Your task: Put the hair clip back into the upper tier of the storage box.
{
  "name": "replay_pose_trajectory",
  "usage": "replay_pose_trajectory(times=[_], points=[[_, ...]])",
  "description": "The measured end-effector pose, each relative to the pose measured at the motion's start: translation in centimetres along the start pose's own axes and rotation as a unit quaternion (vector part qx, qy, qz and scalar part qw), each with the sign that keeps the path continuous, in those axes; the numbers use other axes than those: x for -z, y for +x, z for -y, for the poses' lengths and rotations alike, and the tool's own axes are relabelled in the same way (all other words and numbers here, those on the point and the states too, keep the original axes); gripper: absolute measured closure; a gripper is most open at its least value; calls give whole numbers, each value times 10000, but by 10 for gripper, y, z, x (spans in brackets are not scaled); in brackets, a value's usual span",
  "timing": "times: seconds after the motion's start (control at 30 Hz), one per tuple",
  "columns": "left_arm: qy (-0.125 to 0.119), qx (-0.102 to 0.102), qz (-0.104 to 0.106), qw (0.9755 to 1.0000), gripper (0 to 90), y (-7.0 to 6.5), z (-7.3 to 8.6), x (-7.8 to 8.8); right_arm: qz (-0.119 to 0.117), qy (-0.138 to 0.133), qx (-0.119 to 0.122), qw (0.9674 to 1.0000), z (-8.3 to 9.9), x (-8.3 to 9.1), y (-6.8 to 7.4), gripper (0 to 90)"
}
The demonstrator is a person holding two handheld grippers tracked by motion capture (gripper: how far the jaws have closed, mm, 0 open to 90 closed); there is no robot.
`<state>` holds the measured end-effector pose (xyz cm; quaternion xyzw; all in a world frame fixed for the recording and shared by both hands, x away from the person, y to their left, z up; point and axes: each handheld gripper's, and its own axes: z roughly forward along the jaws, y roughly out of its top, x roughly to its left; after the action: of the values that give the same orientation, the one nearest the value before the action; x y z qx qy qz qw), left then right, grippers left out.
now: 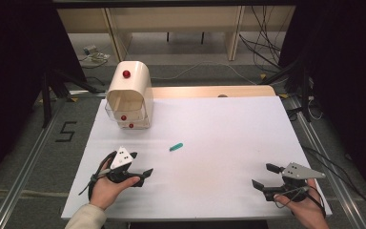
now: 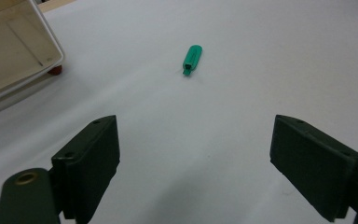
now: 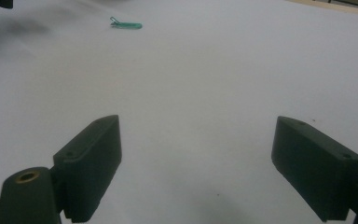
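A small green clip [image 1: 176,147] lies flat on the white table [image 1: 228,129], near its middle. My left gripper [image 1: 142,164] rests at the front left, held in a hand, jaws wide apart and pointing right toward the clip. In the left gripper view the green clip [image 2: 192,59] lies well ahead of the open left gripper [image 2: 196,158], with nothing between the jaws. My right gripper [image 1: 263,175] sits at the front right, open and empty, pointing left. The right gripper view has the green clip [image 3: 127,24] far off, beyond the right gripper [image 3: 196,158].
A cream box with a rounded top and red knobs [image 1: 129,93] stands at the back left; its clear drawer [image 1: 124,109] looks pulled out. The box's corner [image 2: 14,51] is near the left gripper. Beyond the table's edges are a metal frame and cables.
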<state>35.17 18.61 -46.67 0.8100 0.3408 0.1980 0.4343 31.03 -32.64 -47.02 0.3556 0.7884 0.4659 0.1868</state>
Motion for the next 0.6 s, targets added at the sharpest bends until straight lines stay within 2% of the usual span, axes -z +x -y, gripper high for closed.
replay_pose_trajectory(times=[0.27,0.3,0.6], points=[[-15,-1,23,10000,164,-1,-6,-9,34,36,-29,10000,0,-1,0,169],[-16,33,28,10000,169,-1,-11,-15,43,48,-44,10000,0,-1,0,169],[179,-35,125,9998,230,-1,-23,-40,32,71,-60,10000,-1,-2,0,168]])
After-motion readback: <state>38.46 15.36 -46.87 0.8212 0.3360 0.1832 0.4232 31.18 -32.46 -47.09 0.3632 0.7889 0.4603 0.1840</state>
